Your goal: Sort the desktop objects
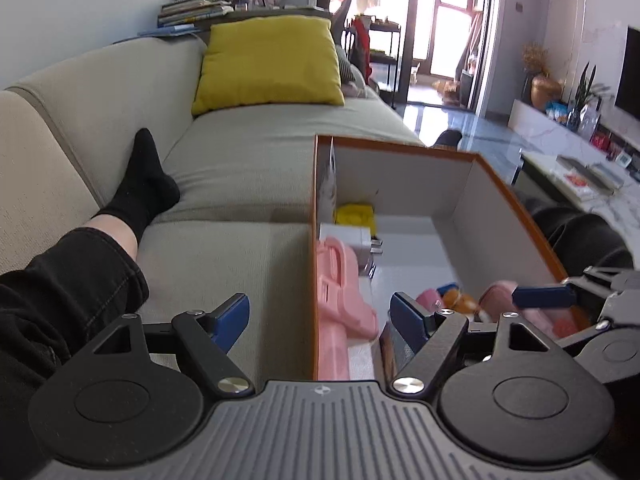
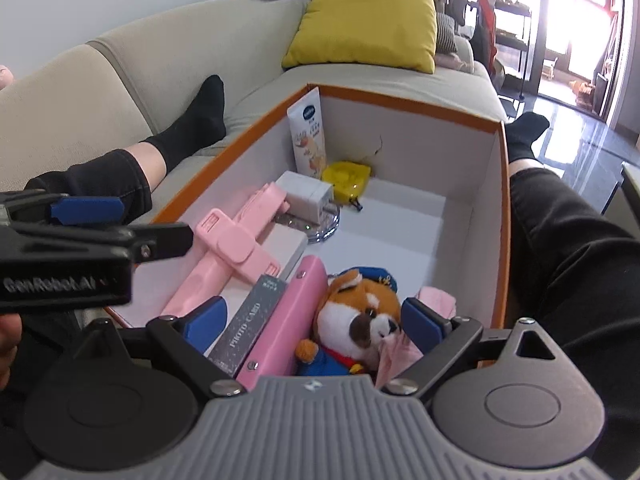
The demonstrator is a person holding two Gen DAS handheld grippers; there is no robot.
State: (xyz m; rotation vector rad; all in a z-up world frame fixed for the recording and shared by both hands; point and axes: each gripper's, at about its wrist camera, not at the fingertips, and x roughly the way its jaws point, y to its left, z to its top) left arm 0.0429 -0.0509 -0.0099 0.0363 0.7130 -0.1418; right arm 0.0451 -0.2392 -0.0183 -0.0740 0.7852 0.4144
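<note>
An orange-rimmed box [image 2: 404,101] with white walls rests on a person's lap on a sofa; it also shows in the left wrist view [image 1: 404,146]. In it lie a pink holder [image 2: 236,240], a white charger [image 2: 306,196], a yellow case [image 2: 346,178], a white tube [image 2: 308,136], a grey PHOTO CARD box [image 2: 250,316], a pink case [image 2: 286,320] and a plush dog [image 2: 356,316]. My right gripper [image 2: 316,320] is open, low over the plush and cases. My left gripper [image 1: 320,320] is open, straddling the box's left wall, empty.
A yellow cushion [image 1: 268,60] lies on the beige sofa [image 1: 224,184]. The person's legs in black trousers and socks [image 2: 196,120] flank the box. A marble TV shelf [image 1: 560,136] with plants and a low table stand to the right.
</note>
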